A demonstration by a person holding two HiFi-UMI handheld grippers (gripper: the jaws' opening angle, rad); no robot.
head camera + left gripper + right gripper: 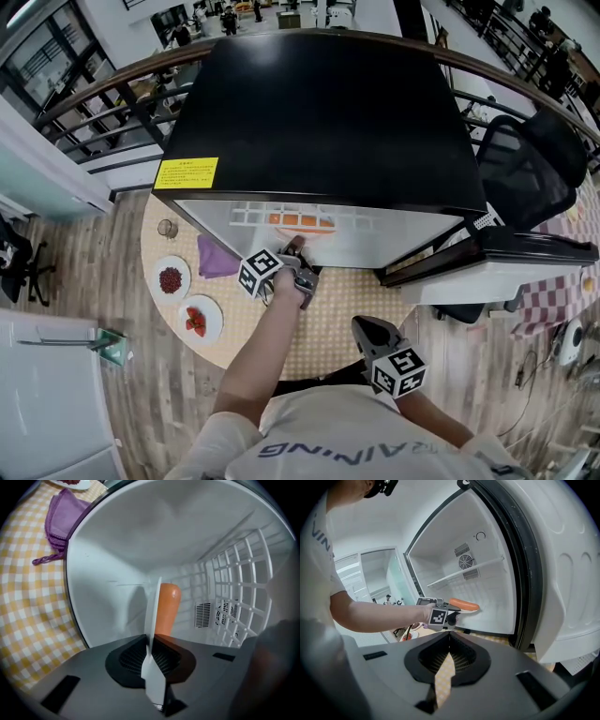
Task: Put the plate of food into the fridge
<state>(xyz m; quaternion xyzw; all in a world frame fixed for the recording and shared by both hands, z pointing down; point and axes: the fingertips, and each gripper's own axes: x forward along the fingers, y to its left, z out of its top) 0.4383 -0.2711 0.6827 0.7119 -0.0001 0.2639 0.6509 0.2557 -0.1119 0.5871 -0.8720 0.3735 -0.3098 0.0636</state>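
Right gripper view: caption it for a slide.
Left gripper holds the plate of food inside the open fridge.

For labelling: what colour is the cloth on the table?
Purple; the cloth shows best in the left gripper view.

left gripper (455, 613) with the plate (469, 611) of sausage (463, 604) — low inside the open fridge (459, 536)

Floor (84, 272): wood planks
Table (347, 319): round, yellow checked cloth
Railing (112, 129): curved, dark
Chair (534, 159): 1, black, beside railing
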